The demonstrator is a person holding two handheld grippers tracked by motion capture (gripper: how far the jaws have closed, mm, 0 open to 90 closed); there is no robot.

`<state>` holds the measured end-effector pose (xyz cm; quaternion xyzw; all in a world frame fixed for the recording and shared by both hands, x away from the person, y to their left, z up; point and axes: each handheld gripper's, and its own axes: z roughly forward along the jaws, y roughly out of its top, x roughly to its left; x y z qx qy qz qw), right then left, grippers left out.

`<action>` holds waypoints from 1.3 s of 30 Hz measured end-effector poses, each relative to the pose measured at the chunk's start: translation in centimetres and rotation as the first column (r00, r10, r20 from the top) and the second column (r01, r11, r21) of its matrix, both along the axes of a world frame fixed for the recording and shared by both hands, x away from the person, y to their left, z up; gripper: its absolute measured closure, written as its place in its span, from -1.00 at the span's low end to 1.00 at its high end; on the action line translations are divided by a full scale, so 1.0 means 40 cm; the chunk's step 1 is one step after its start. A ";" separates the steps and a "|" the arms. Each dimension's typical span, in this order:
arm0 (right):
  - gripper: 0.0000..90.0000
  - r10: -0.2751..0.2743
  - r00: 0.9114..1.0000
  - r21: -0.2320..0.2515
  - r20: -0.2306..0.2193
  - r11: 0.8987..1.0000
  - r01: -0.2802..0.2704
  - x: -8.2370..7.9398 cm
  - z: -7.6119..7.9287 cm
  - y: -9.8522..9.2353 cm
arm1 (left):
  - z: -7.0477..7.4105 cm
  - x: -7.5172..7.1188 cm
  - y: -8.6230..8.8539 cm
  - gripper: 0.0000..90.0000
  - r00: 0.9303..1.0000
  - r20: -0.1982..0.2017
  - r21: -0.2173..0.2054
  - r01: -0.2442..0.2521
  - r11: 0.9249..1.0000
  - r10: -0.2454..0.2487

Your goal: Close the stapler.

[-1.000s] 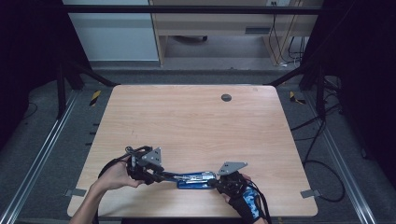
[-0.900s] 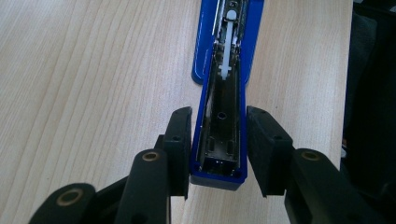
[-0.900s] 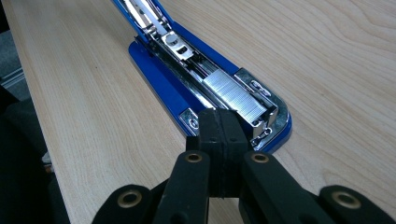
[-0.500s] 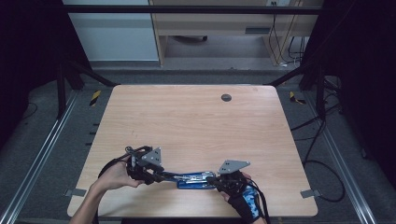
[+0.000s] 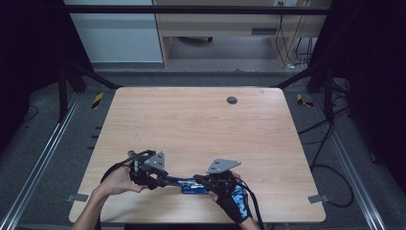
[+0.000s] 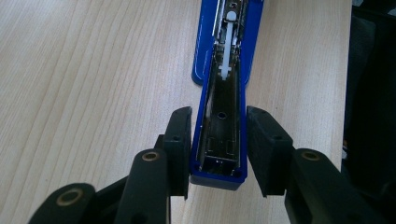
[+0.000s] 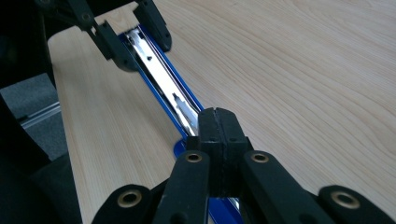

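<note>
Gripping opened stapler (image 6: 219, 140), left tongs (image 6: 218, 149) level.

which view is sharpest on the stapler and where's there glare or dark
Left gripper view: stapler crisp between the fingers, faint reflections in its metal channel. Right gripper view: bright glare along the rail, near fingers soft. High view: table evenly lit, surroundings dark, stapler small and dim.

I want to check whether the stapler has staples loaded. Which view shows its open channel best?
The left gripper view: the stapler lies open, its metal channel and white pusher seen from above. The right gripper view shows the stapler slantwise, partly behind shut fingers. The high view shows a small blue sliver.
</note>
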<state>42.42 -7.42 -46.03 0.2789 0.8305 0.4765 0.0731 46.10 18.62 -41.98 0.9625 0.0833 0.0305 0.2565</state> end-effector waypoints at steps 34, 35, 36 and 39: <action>1.00 0.038 0.999 -0.011 -0.001 0.999 -0.038 0.020 -0.030 0.128 | 0.001 -0.004 0.004 0.36 1.000 0.018 -0.022 -0.016 1.000 0.016; 1.00 0.040 0.999 -0.009 0.000 0.999 -0.040 0.020 -0.030 0.128 | 0.002 -0.005 0.006 0.36 1.000 0.025 -0.030 -0.016 0.999 0.016; 1.00 0.041 0.999 -0.010 0.000 0.999 -0.041 0.020 -0.030 0.127 | 0.007 -0.008 0.009 0.35 0.999 0.025 -0.058 -0.026 0.998 0.027; 1.00 0.040 0.999 -0.014 0.001 0.999 -0.040 0.020 -0.032 0.130 | 0.026 -0.011 0.022 0.29 0.998 0.037 -0.103 -0.038 0.994 0.042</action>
